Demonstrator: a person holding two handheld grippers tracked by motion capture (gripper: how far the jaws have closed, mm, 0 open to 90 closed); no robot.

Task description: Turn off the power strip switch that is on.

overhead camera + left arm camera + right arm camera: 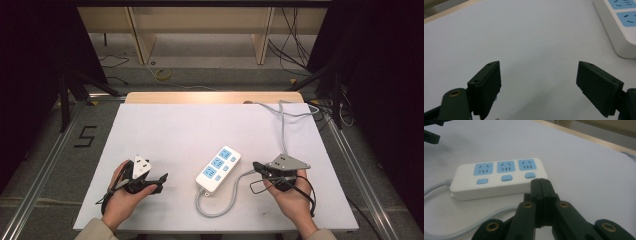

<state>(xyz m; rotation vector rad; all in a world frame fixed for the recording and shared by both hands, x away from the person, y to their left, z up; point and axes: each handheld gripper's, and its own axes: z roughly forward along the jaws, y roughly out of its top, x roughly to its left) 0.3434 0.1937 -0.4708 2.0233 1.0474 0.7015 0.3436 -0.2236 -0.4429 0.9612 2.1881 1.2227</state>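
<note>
At the near edge of the white table [165,125] two hands come in, each holding a gripper just above the surface. The left hand [122,197] sits toward the near left corner, and its left gripper [161,181] points rightward across the table; in the left gripper view its two black jaws stand wide apart with bare tabletop between them and nothing held. The right hand [292,195] sits toward the near right corner, and the right gripper [256,166], with a grey three-cornered plate on top, points leftward; in the right gripper view its jaws are pressed flat together, pad against pad, gripping nothing. Between the two grippers, a little in from the near edge and near the middle of the table's width, lies a white power strip [218,169] with three blue sockets and three small blue buttons, set at a slant and apart from both grippers. Its grey cord [220,210] leaves the nearer end, loops toward the near edge and curves back toward the right gripper. Farther off, a pale cable [283,127] runs up the right side toward the far right corner, where the table's wooden far edge [210,97] shows.
</note>
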